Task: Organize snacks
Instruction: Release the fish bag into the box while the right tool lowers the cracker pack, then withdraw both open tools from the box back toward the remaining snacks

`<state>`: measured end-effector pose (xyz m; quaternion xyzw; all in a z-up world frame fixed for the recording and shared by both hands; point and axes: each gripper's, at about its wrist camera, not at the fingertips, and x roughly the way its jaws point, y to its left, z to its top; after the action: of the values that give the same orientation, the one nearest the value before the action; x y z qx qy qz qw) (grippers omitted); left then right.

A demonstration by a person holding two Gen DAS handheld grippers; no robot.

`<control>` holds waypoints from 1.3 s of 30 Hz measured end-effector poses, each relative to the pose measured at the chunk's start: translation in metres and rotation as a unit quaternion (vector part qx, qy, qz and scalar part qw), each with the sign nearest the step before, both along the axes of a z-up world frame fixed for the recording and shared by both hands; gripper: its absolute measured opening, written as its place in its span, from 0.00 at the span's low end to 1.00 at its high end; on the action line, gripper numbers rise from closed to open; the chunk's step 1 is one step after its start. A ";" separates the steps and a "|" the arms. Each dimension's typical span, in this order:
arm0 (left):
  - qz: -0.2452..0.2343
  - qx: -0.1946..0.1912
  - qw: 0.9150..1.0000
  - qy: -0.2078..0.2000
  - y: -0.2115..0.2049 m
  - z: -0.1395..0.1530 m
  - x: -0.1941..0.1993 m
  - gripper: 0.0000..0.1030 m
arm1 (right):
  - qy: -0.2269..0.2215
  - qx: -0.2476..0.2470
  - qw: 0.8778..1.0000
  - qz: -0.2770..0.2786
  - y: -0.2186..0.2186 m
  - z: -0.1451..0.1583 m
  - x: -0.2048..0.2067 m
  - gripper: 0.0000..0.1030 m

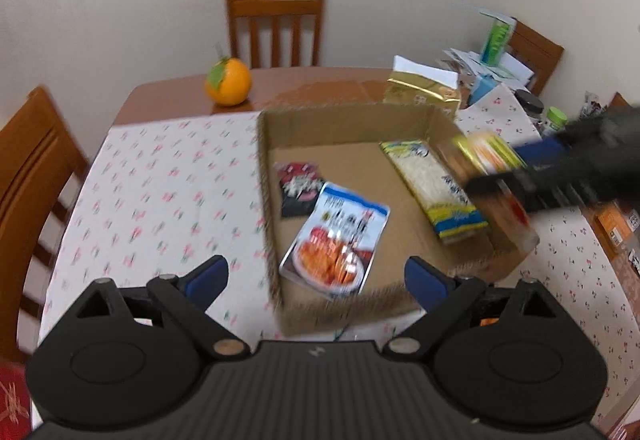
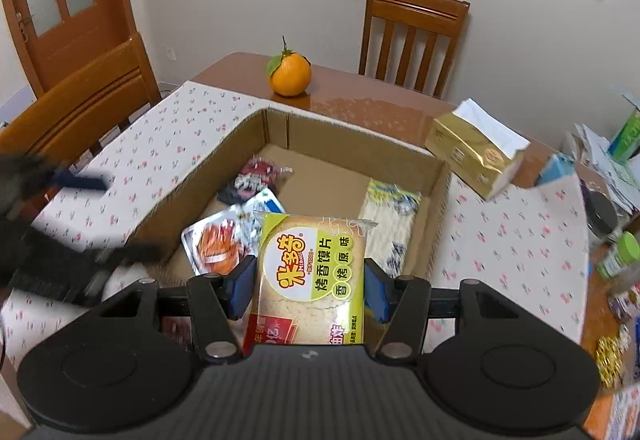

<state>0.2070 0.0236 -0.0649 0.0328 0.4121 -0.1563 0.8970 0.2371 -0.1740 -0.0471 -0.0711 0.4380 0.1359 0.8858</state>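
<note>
Right gripper (image 2: pixel 306 290) clenched on cracker packet (image 2: pixel 312 276) above box (image 2: pixel 352 144); left gripper (image 1: pixel 316 280) released. Packet possibly snagged on 5 o'clock wall.

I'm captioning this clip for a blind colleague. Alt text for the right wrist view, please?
The right gripper holds a yellow-green snack packet over an open cardboard box already holding three snack packs. An orange sits on the table beyond.

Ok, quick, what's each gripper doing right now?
Left gripper: open, holding nothing.
Right gripper: closed on the green-and-yellow toasted bun-slice packet.
</note>
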 end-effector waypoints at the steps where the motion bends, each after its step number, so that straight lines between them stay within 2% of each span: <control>1: 0.006 -0.002 1.000 0.003 0.004 -0.002 -0.004 0.92 | 0.001 0.001 1.000 0.000 0.002 -0.002 0.008 0.59; 12: 0.051 0.016 0.998 0.021 0.032 -0.022 -0.027 0.92 | 0.016 0.001 1.000 -0.004 0.028 -0.034 0.091 0.60; 14: 0.054 0.015 0.998 0.023 0.034 -0.023 -0.027 0.92 | 0.017 0.004 1.000 0.000 0.031 -0.036 0.097 0.68; 16: 0.056 0.016 0.998 0.025 0.035 -0.025 -0.028 0.92 | 0.001 -0.006 1.000 0.000 0.034 -0.036 0.097 0.95; 18: 0.056 0.016 0.998 0.026 0.036 -0.025 -0.029 0.92 | -0.015 0.000 1.000 0.005 0.032 -0.031 0.092 1.00; 29: 0.039 0.034 0.998 0.023 0.023 -0.026 -0.037 0.92 | -0.037 0.012 0.999 0.000 0.004 -0.007 0.030 1.00; 35: 0.033 0.040 0.998 0.033 0.016 -0.031 -0.048 0.92 | -0.033 0.007 0.999 -0.027 -0.023 -0.012 -0.024 1.00; 39: 0.033 0.042 0.997 0.052 0.013 -0.040 -0.058 0.92 | 0.001 0.017 0.999 -0.036 -0.038 -0.032 -0.058 1.00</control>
<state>0.1493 0.0368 -0.1051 0.0484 0.4654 -0.1108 0.8768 0.1791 -0.2117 -0.0793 -0.0399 0.4387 0.1115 0.8908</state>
